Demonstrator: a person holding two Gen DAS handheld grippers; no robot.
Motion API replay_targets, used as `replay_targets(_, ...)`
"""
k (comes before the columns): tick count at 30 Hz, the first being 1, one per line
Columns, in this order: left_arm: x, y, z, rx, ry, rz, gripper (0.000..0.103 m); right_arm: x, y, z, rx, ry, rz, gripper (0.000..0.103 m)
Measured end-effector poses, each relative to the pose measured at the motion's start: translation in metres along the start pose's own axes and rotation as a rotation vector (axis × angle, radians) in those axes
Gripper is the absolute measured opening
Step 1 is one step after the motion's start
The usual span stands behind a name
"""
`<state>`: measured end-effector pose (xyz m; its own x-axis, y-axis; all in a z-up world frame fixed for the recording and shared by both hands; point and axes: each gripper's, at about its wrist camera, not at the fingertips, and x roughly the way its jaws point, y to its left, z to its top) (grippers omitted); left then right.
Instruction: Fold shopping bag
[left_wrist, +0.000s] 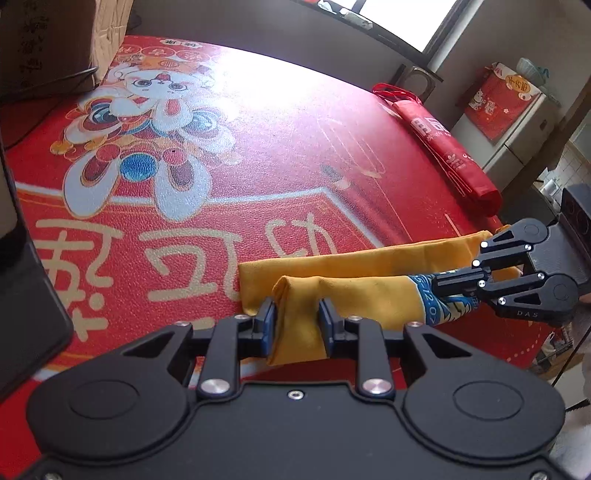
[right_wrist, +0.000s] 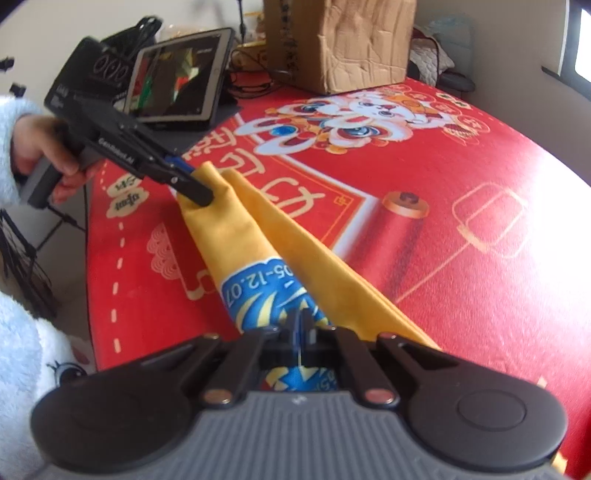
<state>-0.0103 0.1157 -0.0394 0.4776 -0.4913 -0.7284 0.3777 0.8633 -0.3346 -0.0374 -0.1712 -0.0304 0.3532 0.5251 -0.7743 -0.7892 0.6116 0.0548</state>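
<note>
Covering the tabletop (left_wrist: 295, 155), a red printed mat lies under the folded yellow bag (left_wrist: 354, 291), stretched between both grippers. Left gripper (left_wrist: 297, 317) fingers pinch one end fold; right gripper (right_wrist: 301, 325) fingers are clamped tight on the blue-printed end. Red bag (left_wrist: 439, 147) lies well apart.

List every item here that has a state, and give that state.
yellow shopping bag: folded into a long strip, gripped at both ends
left gripper: shut on the bag's plain end
right gripper: shut on the bag's blue-printed end
red bag: folded, lying on the mat
tablet: screen on, propped up
cardboard box: standing at the table's edge
</note>
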Motion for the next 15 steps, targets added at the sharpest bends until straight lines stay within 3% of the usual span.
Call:
replay_targets(1,0.000,-0.002,0.000,0.026,-0.002,0.015,0.032,0.001,-0.002,0.000,0.010,-0.002,0.008,0.000)
replay_targets(4,-0.010,-0.015,-0.001,0.148,-0.041,0.106,0.055,0.000,-0.009,-0.001,0.047,-0.010,0.034,0.000)
replay_targets(7,-0.026,-0.034,-0.011,0.339,-0.107,0.151,0.055,0.000,-0.009,-0.002,0.049,-0.014,0.034,0.000)
replay_targets(9,-0.035,-0.053,-0.022,0.518,-0.139,0.145,0.055,0.000,-0.007,-0.002,0.038,-0.011,0.026,0.000)
replay_targets(11,-0.035,-0.077,-0.038,0.767,-0.146,0.193,0.055,0.000,-0.008,-0.001,0.044,-0.008,0.031,0.000)
replay_targets(14,-0.019,-0.103,-0.060,1.109,-0.095,0.294,0.054,0.000,-0.015,-0.001,0.086,-0.003,0.056,0.000)
replay_targets(15,-0.013,-0.107,-0.064,1.174,-0.078,0.303,0.054,0.000,-0.016,-0.001,0.097,-0.004,0.060,0.000)
